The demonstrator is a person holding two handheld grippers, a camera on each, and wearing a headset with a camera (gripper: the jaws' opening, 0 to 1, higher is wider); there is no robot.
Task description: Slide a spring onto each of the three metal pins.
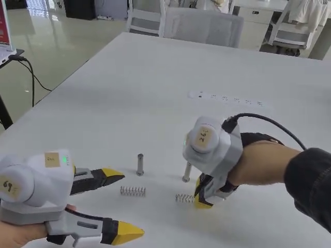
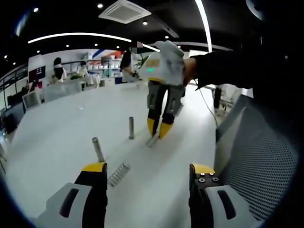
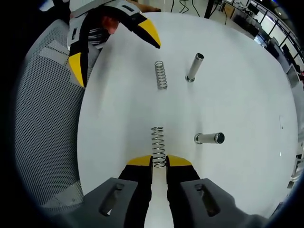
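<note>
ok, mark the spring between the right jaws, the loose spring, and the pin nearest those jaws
held spring (image 3: 157, 140): right gripper view, middle coils.
loose spring (image 3: 161, 75): right gripper view, middle coils.
near pin (image 3: 206, 138): right gripper view, its shaft.

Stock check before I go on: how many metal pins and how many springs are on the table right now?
Metal pins: 2
Springs: 2, one held at its end by the tongs of the right gripper
Total: 4
</note>
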